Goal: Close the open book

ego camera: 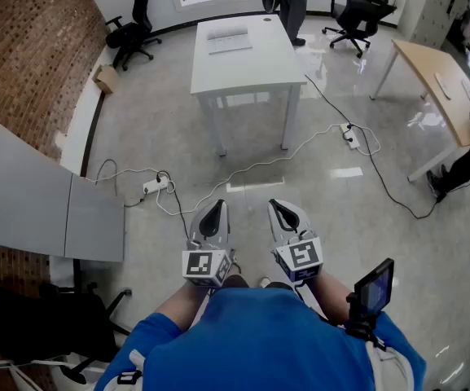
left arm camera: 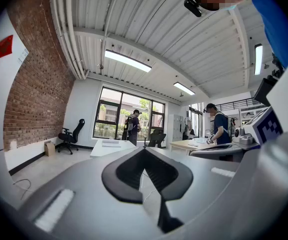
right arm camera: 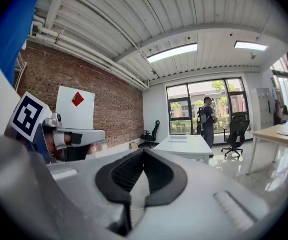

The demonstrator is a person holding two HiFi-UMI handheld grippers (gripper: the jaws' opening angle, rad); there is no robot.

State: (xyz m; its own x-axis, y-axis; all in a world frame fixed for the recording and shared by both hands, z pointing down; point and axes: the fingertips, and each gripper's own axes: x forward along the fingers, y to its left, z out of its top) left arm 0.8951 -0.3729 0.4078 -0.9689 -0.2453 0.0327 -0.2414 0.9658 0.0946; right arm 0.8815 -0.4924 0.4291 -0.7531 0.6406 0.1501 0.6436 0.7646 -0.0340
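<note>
While the left gripper (ego camera: pixel 216 211) and right gripper (ego camera: pixel 280 211) sit low in the frame, jaws clenched on nothing, the open book (ego camera: pixel 229 41) lies well apart on the white counter (ego camera: pixel 251 70), upper centre.

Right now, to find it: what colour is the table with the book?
White table, clearest in the head view.

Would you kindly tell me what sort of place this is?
Likely an open office or lab workspace: a white table, wheeled office chairs, a wooden desk, and large windows beside a brick wall.
</note>
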